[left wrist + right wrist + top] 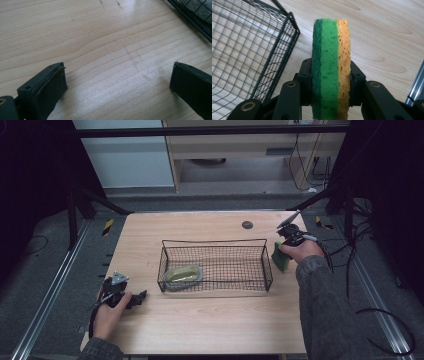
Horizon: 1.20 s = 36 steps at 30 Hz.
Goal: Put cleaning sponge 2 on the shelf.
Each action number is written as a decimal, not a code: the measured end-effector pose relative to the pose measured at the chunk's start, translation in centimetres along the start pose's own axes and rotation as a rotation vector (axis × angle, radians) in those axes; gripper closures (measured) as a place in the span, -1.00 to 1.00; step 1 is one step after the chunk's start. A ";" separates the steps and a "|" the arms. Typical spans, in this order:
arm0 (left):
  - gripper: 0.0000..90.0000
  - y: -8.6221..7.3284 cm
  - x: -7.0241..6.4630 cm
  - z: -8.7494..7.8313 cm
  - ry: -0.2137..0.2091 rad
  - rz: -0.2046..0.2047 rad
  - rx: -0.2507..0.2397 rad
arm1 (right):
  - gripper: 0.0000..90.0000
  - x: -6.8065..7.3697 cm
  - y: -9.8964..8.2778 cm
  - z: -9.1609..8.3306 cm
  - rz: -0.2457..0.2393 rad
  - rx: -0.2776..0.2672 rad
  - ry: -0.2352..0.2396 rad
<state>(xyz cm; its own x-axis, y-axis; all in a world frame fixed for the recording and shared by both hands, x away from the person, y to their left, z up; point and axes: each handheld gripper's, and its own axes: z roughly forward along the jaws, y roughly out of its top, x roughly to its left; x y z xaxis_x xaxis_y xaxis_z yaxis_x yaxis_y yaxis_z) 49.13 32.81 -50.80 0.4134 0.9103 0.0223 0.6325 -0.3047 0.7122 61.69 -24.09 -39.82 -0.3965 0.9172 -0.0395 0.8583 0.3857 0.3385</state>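
The right gripper (330,82) is clamped on the sponge (331,62) near the table's right edge; the left gripper (117,87) rests with jaws apart. Lifting the sponge clear of the basket (267,265) rim before releasing should land it inside.

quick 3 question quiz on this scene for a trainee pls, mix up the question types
1. True or false: the right gripper is clamped on the sponge.
2. What lies inside the wire basket? A) a second sponge B) a mug C) nothing
3. How do the left gripper jaws stand, and what is between them?

Key
1. True; the pads press both sides, beside the basket's right end.
2. A; near its left end.
3. Wide apart, with bare wooden table between them.
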 end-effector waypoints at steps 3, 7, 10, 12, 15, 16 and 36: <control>-1.00 0.0 0.0 0.0 0.000 0.000 -0.001 | 0.42 0.3 -0.7 -1.6 -0.007 -0.042 0.004; -1.00 0.0 0.0 0.0 -0.001 -0.001 -0.002 | 0.41 0.8 -1.6 -3.7 -0.012 -0.095 0.013; -1.00 0.0 0.0 0.0 0.000 -0.001 -0.001 | 0.41 1.1 -2.0 -4.7 -0.015 -0.116 0.016; -1.00 0.0 0.0 0.0 0.000 -0.001 -0.002 | 0.41 1.3 -2.3 -5.4 -0.022 -0.130 0.021; -1.00 0.0 0.0 0.0 0.000 -0.001 -0.002 | 0.41 1.6 -2.7 -6.9 -0.026 -0.164 0.034; -1.00 0.0 0.0 0.0 0.000 -0.001 -0.002 | 0.41 1.6 -2.7 -6.9 -0.026 -0.164 0.034; -1.00 0.0 0.0 0.0 0.000 -0.002 -0.002 | 0.40 4.7 -2.9 -11.5 -0.074 -0.291 0.054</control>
<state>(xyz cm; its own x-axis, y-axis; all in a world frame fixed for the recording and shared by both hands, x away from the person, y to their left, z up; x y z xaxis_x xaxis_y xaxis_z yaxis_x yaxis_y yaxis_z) 49.13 32.79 -50.82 0.4118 0.9110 0.0211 0.6322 -0.3024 0.7134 53.60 -22.07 -30.19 -0.4776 0.8782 -0.0267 0.7002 0.3989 0.5921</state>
